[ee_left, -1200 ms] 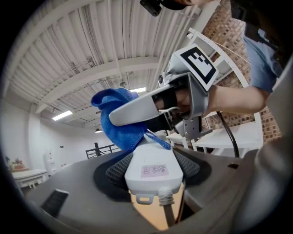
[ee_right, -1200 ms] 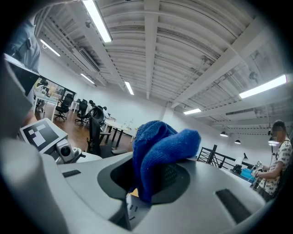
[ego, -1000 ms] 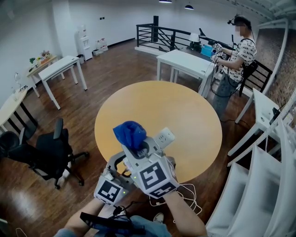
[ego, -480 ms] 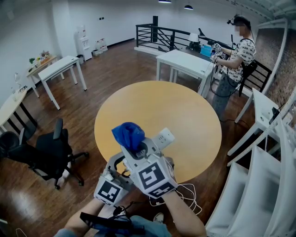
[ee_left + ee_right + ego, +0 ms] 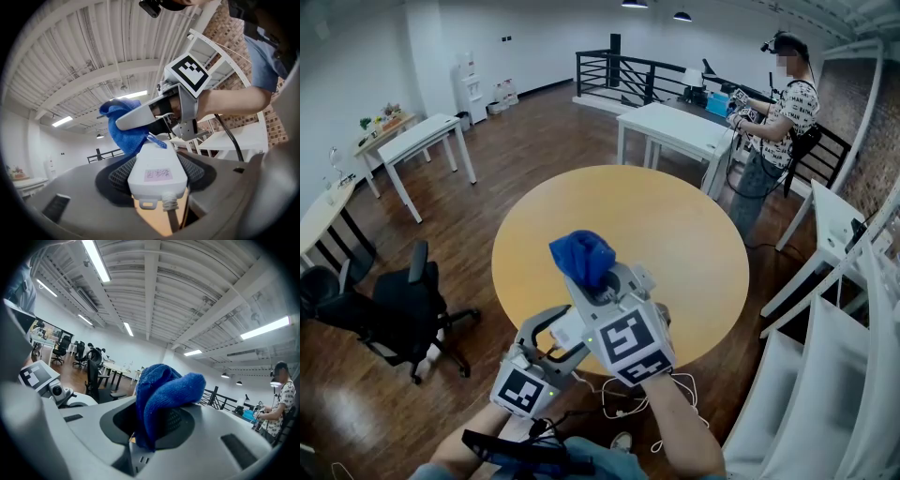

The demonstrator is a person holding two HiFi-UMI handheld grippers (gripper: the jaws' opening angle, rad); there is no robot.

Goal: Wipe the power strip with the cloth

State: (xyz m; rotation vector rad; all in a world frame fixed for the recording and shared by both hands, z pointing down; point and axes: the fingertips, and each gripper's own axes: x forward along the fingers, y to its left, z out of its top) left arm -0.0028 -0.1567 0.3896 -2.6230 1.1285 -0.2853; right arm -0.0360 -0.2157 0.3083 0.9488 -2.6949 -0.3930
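My left gripper [image 5: 157, 165] is shut on a white power strip [image 5: 154, 172], held by its cable end above the round table. In the head view the left gripper [image 5: 546, 349] sits low at centre, and only the strip's far end [image 5: 643, 278] peeks out behind the right gripper [image 5: 591, 272]. That gripper is shut on a bunched blue cloth [image 5: 581, 257]. The cloth [image 5: 123, 127] rests against the strip's far end, with one grey finger [image 5: 140, 115] lying across it. Seen along the right gripper [image 5: 159, 423], the cloth [image 5: 164, 397] fills the gap between the pads.
A round wooden table [image 5: 675, 234] lies below both grippers. The strip's white cable [image 5: 628, 401] hangs near the table's front edge. A black office chair [image 5: 403, 309] stands at the left. A person [image 5: 778, 112] stands by white tables [image 5: 675, 127] at the back right.
The right gripper has slid to the right and slightly away along the strip with the cloth, now covering more of the strip's far end. The left gripper has held still.
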